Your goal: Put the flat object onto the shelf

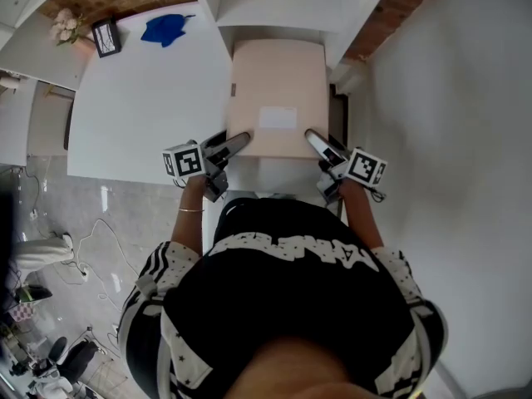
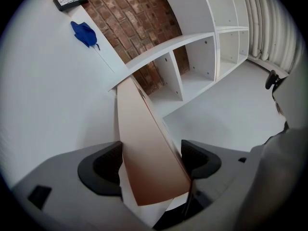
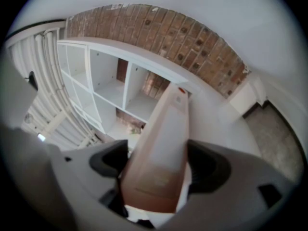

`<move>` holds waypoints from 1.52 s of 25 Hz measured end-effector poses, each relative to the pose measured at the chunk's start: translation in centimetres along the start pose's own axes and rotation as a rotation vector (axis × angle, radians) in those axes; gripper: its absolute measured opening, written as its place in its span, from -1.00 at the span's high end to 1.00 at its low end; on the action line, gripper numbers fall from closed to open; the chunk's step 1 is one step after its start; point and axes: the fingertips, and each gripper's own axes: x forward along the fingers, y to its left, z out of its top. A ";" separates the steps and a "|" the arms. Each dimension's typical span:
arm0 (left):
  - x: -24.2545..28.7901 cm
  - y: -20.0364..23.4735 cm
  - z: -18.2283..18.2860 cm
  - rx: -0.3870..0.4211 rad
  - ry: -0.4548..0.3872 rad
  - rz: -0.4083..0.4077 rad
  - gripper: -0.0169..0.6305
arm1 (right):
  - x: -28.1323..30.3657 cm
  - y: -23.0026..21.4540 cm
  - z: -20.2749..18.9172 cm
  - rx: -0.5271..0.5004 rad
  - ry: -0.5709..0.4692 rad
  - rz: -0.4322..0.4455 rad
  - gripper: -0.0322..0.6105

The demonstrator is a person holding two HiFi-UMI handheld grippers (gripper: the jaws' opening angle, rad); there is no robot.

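Note:
A flat tan cardboard box (image 1: 277,96) with a white label is held level in front of the white shelf unit (image 1: 274,7). My left gripper (image 1: 235,142) is shut on its near left corner, my right gripper (image 1: 317,143) on its near right corner. In the left gripper view the flat box (image 2: 144,148) runs edge-on between the dark pads (image 2: 103,165) toward the open shelf compartments (image 2: 197,76). Seen from the right gripper view, the box (image 3: 161,143) fills the gap between the pads (image 3: 204,165) and points at the shelf cubbies (image 3: 113,88).
A white table (image 1: 150,98) lies left of the shelf, carrying a blue cloth (image 1: 166,28), a small framed picture (image 1: 106,37) and flowers (image 1: 66,27). Brick wall (image 2: 130,18) stands behind. A white wall (image 1: 457,98) closes the right side. Cables lie on the floor at lower left.

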 end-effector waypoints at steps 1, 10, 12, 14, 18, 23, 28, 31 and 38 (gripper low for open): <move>0.1 0.1 0.0 -0.002 0.002 0.002 -0.26 | 0.0 -0.2 -0.2 0.022 -0.001 -0.013 -0.31; 0.3 1.0 -0.1 -0.009 0.018 0.016 -0.25 | 0.4 -0.9 -0.3 0.003 0.003 -0.025 -0.32; 0.4 1.1 -0.2 -0.007 0.021 0.019 -0.25 | 0.5 -0.8 -0.2 -0.026 0.014 -0.012 -0.32; 0.4 1.3 -0.2 -0.007 0.027 0.021 -0.25 | 0.7 -0.8 -0.3 -0.031 0.026 -0.004 -0.32; 0.7 1.7 -0.2 -0.008 0.037 0.035 -0.25 | 0.7 -1.3 -0.4 -0.059 0.053 -0.023 -0.32; 0.6 2.3 0.6 -0.009 0.009 0.048 -0.25 | 0.6 -1.4 -0.8 -0.100 0.099 -0.006 -0.32; 0.8 2.8 1.1 -0.007 0.003 0.068 -0.25 | 0.1 -1.3 -1.5 -0.163 0.121 0.000 -0.32; 1.0 3.3 1.2 -0.018 0.001 0.085 -0.25 | -0.3 -1.0 -2.0 -0.261 0.146 0.000 -0.32; 1.1 3.8 1.2 -0.028 0.001 0.105 -0.25 | -0.7 -0.8 -3.9 -0.563 0.258 -0.070 -0.32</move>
